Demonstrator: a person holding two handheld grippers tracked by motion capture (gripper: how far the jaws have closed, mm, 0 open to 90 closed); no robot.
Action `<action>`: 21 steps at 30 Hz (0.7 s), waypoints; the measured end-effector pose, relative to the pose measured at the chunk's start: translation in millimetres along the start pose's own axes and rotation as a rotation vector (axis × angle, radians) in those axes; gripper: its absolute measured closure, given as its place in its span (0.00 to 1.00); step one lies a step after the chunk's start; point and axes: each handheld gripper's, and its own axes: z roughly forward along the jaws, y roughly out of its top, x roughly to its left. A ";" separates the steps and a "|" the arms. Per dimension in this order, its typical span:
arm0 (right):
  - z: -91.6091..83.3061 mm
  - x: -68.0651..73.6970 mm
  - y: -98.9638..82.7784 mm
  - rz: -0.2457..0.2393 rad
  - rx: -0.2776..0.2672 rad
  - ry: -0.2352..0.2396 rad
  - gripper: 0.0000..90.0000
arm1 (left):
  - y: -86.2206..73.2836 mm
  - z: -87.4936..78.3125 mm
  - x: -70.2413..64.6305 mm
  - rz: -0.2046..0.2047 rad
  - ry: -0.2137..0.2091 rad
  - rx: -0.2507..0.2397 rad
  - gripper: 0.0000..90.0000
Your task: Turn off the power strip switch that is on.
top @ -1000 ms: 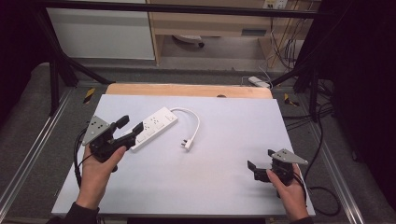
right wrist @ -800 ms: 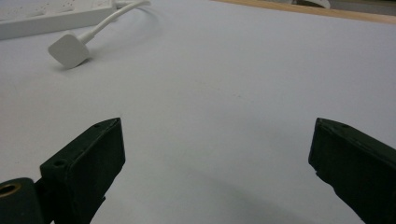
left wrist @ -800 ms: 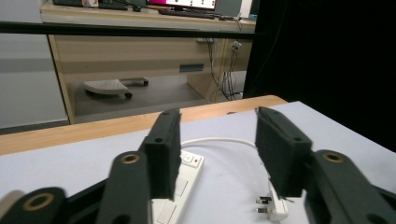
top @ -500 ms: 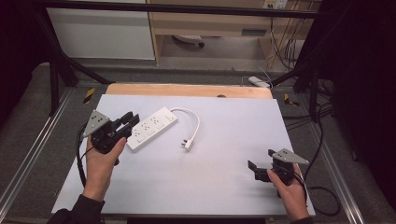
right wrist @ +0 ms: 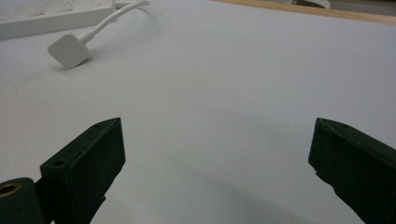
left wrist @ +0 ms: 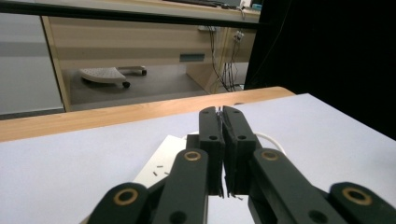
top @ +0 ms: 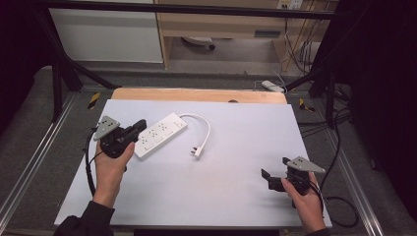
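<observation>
Left gripper (top: 139, 126) moved over power strip (top: 161, 134), jaws pressed together; right gripper (top: 267, 179) wide.

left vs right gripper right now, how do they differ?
The left gripper has its fingers pressed together with nothing between them; the right gripper has its fingers spread wide. The left sits at the near end of the white power strip; the right is over bare table, far from the strip. Both are black, hand-held, with a grey plate on top.

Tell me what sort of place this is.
Probably a lab set up for recording: a table in a metal frame, black curtains, loose cables, and a power strip as a prop.
</observation>
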 end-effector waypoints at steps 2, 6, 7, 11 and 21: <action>0.0 0.2 0.0 0.000 0.001 0.001 0.05 | -2.6 2.3 0.5 0.005 -0.004 0.010 0.99; 0.1 0.2 0.2 -0.002 -0.001 0.001 0.05 | -6.0 4.7 1.9 0.007 -0.007 0.024 1.00; 0.1 0.4 0.2 -0.002 -0.001 0.002 0.05 | -6.9 5.3 2.4 0.008 -0.006 0.026 1.00; 0.4 0.6 0.4 -0.004 -0.001 0.003 0.05 | -10.4 6.9 6.4 -0.002 0.010 0.040 1.00; 0.5 0.7 0.6 -0.008 0.000 0.003 0.05 | -20.9 13.2 12.9 -0.018 0.030 0.096 1.00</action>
